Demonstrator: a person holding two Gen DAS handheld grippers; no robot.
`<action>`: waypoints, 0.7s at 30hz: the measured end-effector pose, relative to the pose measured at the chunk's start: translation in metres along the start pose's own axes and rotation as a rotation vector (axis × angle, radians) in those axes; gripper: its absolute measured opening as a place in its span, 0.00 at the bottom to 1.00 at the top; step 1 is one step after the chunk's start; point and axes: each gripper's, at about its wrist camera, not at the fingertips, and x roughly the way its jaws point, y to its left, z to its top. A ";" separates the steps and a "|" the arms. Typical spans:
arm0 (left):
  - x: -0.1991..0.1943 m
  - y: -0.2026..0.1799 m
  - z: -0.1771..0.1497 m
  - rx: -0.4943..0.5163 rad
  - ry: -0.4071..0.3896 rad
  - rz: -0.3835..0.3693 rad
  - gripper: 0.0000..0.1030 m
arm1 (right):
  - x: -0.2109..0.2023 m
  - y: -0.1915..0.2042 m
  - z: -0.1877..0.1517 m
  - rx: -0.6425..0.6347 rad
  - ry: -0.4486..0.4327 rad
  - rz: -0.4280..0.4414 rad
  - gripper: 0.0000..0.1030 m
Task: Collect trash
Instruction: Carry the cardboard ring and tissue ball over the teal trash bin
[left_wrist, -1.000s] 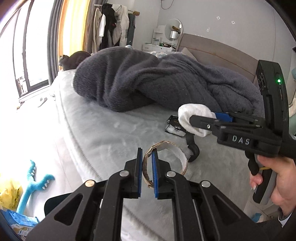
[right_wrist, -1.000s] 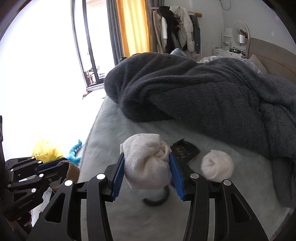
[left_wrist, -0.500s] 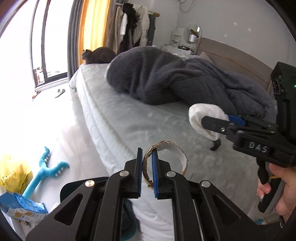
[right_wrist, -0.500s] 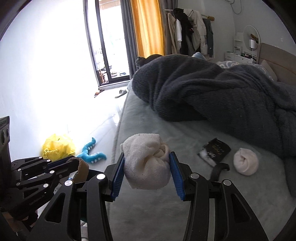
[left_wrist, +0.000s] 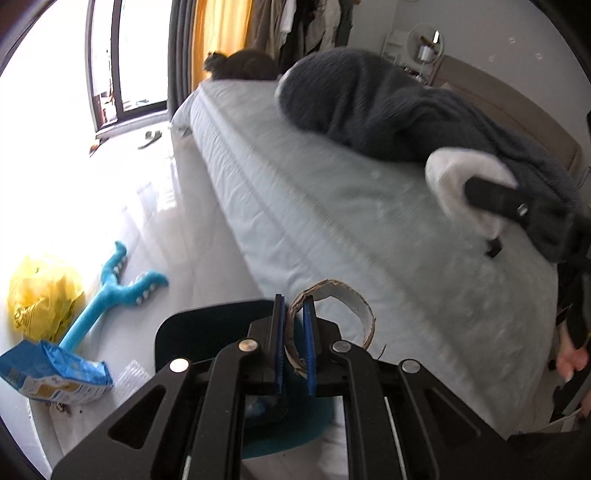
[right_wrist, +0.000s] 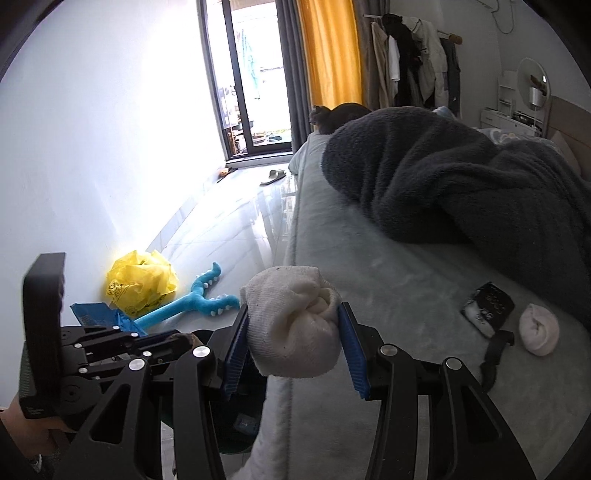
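Note:
My left gripper (left_wrist: 293, 299) is shut on the wall of a brown cardboard ring (left_wrist: 354, 302) and holds it just over a dark teal bin (left_wrist: 199, 332) on the floor beside the bed. My right gripper (right_wrist: 292, 308) is shut on a rolled white sock (right_wrist: 291, 336), held above the edge of the bed. In the right wrist view the left gripper (right_wrist: 162, 341) sits low on the left, and part of the bin (right_wrist: 240, 424) shows under both tools. In the left wrist view the sock (left_wrist: 454, 166) hangs at the right.
On the grey bed (right_wrist: 369, 280) lie a black packet (right_wrist: 487, 308), a second white sock ball (right_wrist: 539, 328), a black strap (right_wrist: 495, 354) and a heaped dark blanket (right_wrist: 443, 177). The floor has a yellow bag (left_wrist: 40, 295), a blue toy (left_wrist: 110, 291) and a blue packet (left_wrist: 51, 373).
Both grippers have moved from over the bed out toward its edge, each still holding its item. The teal bin has come into view under the left gripper.

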 end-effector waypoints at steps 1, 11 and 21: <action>0.002 0.004 -0.002 -0.005 0.011 0.002 0.10 | 0.002 0.004 0.001 -0.005 0.004 0.006 0.46; 0.031 0.046 -0.035 -0.067 0.162 -0.009 0.10 | 0.034 0.046 -0.001 -0.061 0.066 0.056 0.46; 0.065 0.079 -0.072 -0.111 0.318 -0.014 0.11 | 0.069 0.074 -0.011 -0.059 0.177 0.123 0.46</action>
